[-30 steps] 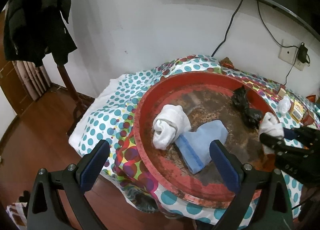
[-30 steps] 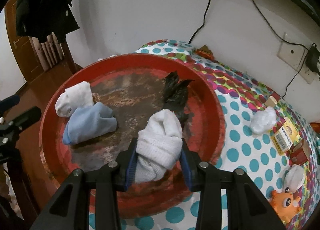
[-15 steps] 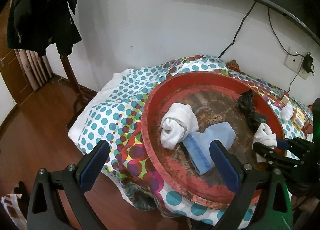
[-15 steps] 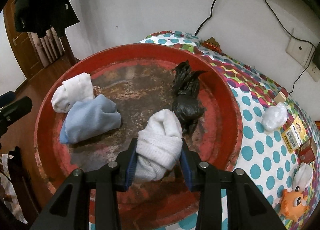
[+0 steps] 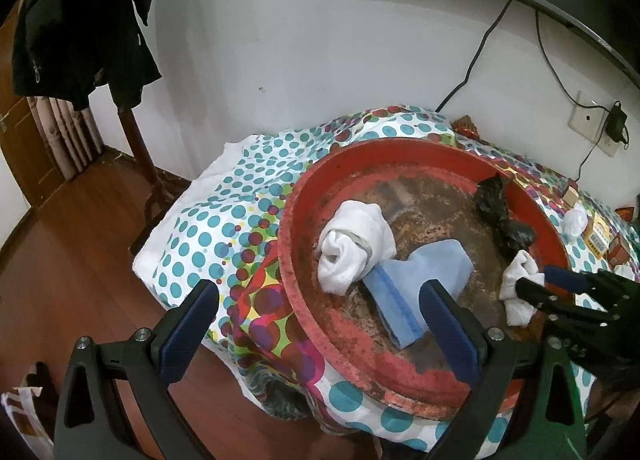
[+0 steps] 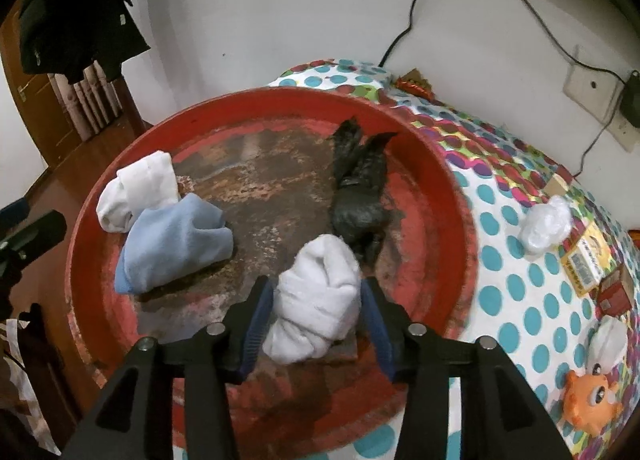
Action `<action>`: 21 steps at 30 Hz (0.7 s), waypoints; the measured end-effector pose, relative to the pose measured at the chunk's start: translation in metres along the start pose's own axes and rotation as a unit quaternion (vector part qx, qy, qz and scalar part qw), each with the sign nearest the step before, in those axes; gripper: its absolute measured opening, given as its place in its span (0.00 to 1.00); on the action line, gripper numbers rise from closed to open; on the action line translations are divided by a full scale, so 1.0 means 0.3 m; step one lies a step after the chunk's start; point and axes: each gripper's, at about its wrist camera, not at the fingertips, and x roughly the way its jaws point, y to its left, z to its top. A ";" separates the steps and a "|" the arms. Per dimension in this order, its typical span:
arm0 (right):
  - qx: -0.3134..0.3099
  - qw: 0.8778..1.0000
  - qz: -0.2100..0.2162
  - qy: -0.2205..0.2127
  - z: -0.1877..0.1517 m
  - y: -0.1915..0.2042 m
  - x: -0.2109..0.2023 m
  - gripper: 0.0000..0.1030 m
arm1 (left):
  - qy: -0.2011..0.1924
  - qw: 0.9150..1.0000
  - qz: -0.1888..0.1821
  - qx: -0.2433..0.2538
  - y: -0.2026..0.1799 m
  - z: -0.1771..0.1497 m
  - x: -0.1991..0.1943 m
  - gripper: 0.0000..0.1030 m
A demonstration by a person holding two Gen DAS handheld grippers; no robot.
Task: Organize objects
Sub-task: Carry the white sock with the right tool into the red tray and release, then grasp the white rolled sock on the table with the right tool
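Note:
A big red tray [image 5: 304,292] [image 6: 452,227] lies on a dotted tablecloth. In it are a white sock bundle [image 5: 354,248] [image 6: 138,187], a light blue sock [image 5: 416,284] [image 6: 172,240] beside it, and a crumpled black bag [image 5: 500,219] [image 6: 360,195]. My right gripper [image 6: 318,300] [image 5: 536,288] is shut on a second white sock bundle [image 6: 320,300] [image 5: 518,288] and holds it over the tray's near side, next to the black bag. My left gripper [image 5: 320,324] is open and empty, back from the tray's front-left rim.
On the cloth to the right of the tray are a white plastic wad [image 6: 544,223], small boxes [image 6: 588,260] and an orange fish toy [image 6: 588,396]. A coat stand with a black jacket [image 5: 80,27] is at the left. Cables hang down the wall.
My left gripper has pulled back and up from the tray. My right gripper, still holding the white bundle, has drawn slightly back and left over the tray.

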 end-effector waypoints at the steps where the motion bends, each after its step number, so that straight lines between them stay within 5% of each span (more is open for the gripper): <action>1: 0.003 1.000 -0.001 -0.005 -0.002 -0.008 -0.013 0.52 | 0.000 1.000 -0.001 0.000 0.000 -0.001 0.001 0.97; 11: 0.028 0.999 -0.018 -0.037 -0.005 -0.154 -0.177 0.59 | -0.004 1.000 -0.002 0.009 -0.025 -0.009 -0.004 0.98; 21: 0.128 0.985 -0.116 0.003 -0.114 -0.620 -0.290 0.60 | -0.006 1.000 0.003 0.028 -0.076 -0.024 -0.013 0.98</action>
